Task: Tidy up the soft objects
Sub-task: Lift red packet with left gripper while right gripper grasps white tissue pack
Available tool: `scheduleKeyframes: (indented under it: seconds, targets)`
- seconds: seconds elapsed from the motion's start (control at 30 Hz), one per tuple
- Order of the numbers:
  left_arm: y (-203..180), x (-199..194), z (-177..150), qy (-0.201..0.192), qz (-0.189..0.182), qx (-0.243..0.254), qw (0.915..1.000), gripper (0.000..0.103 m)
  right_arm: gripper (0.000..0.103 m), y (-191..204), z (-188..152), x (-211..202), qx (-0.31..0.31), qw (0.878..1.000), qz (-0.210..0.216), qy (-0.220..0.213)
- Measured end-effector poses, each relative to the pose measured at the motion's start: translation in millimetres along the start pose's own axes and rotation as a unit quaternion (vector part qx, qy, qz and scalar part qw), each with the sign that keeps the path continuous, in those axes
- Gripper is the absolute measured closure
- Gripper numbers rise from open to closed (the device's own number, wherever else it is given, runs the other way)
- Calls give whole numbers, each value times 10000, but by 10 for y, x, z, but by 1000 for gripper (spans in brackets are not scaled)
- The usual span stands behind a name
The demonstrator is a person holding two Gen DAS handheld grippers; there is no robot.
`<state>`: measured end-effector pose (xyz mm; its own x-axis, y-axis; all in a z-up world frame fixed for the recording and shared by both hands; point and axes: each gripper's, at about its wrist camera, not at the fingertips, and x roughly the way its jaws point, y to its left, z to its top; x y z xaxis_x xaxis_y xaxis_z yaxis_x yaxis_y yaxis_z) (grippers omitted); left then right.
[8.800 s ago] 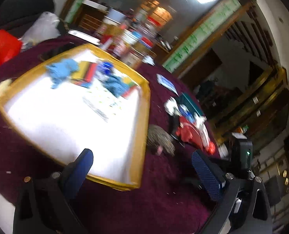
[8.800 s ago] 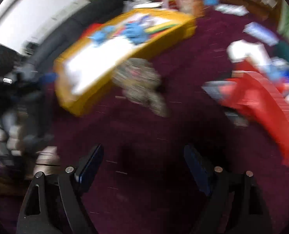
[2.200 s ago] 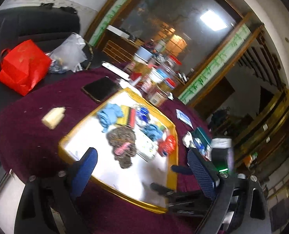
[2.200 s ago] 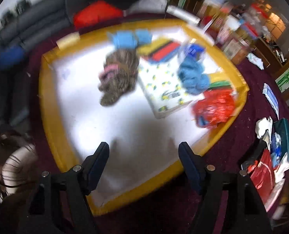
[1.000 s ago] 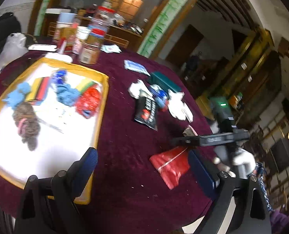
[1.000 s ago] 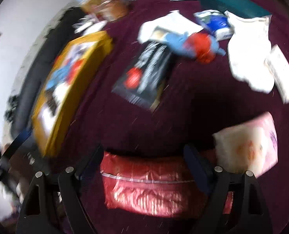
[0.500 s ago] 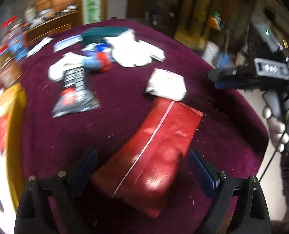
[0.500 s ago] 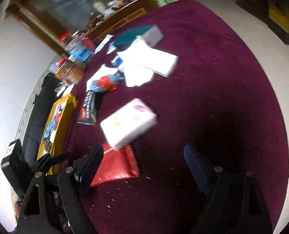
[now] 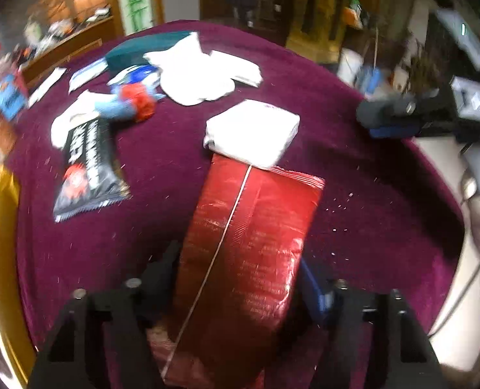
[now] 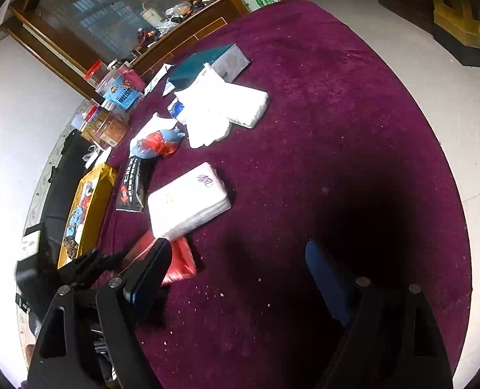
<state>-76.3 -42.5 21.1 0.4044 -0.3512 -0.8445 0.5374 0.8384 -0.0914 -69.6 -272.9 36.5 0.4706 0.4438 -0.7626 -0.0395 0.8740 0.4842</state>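
Left gripper [image 9: 240, 278], jaws just closing, clamps the red pouch [image 9: 249, 233]; white packet [image 9: 251, 133] at twelve o'clock. Right gripper [image 10: 236, 269] gapes empty.

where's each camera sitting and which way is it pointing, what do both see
Left wrist: rides the left gripper, angled down at the maroon tablecloth; its fingers, which have just been closing, flank the shiny red foil pouch; the right gripper and a gloved hand show at right.
Right wrist: rides the right gripper, angled down across the table; its fingers stand open over bare cloth.
Shared: the pouch, the white tissue pack resting on it, the black snack packet.
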Motion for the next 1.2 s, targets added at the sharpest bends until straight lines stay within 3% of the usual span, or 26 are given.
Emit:
scheduleKeyframes:
  seconds: [0.2,0.3,0.37,0.43,0.53,0.57,0.6,0.67,0.8,0.87,0.93,1.03,1.1,1.13,1.17,1.2]
  targets:
    - [321,-284,-249,-361,-605,-881,9936,38,19,17,23,102,32,10000,-7,48]
    - [450,-420,-350,-560,-804,-1201,9879,44,19,82,69,160,-26,9999,-117,58]
    - [524,-524,-397,-691,-936,-1354,9839,50,19,187,165,196,-252,9990,-367,-44]
    - [602,-630,-439,-801,-991,-1480,9807,50,18,328,314,259,-714,9939,-814,-226]
    - [630,-680,-473,-770,-861,-1481,9822,50,18,490,606,455,-1417,9766,-1562,-417]
    - [619,-676,-477,-734,-859,-1463,9828,39,18,512,696,519,-1522,9727,-1697,-432]
    - [574,-660,-487,-672,-825,-1420,9841,20,18,521,779,579,-1581,9713,-1730,-408]
    - [484,-597,-484,-582,-692,-1286,9876,6,18,519,911,692,-1609,9731,-1629,-267]
    - [258,-325,-387,-237,-199,-704,9970,6,18,497,1124,872,-1654,9743,-1527,-107]
    - [157,-103,-321,28,345,-324,9989,6,18,511,1179,923,-1710,9725,-1576,-74]
    - [82,-5,-285,-94,578,-7,9983,1,18,484,1235,988,-1785,9711,-1587,30]
    - [145,-11,-257,-111,439,-111,9989,9,18,448,1278,1114,-1945,9670,-1634,191]
    - [186,-70,-266,-181,429,-134,9988,31,20,408,1279,1194,-2057,9649,-1616,252]
    - [238,-116,-265,-208,307,-245,9990,38,24,392,1276,1211,-2056,9658,-1557,260]
    - [280,-140,-264,-225,264,-335,9988,39,44,363,1267,1220,-2005,9686,-1441,277]
    - [335,-167,-270,-242,166,-455,9985,39,47,337,1257,1191,-1930,9717,-1347,211]
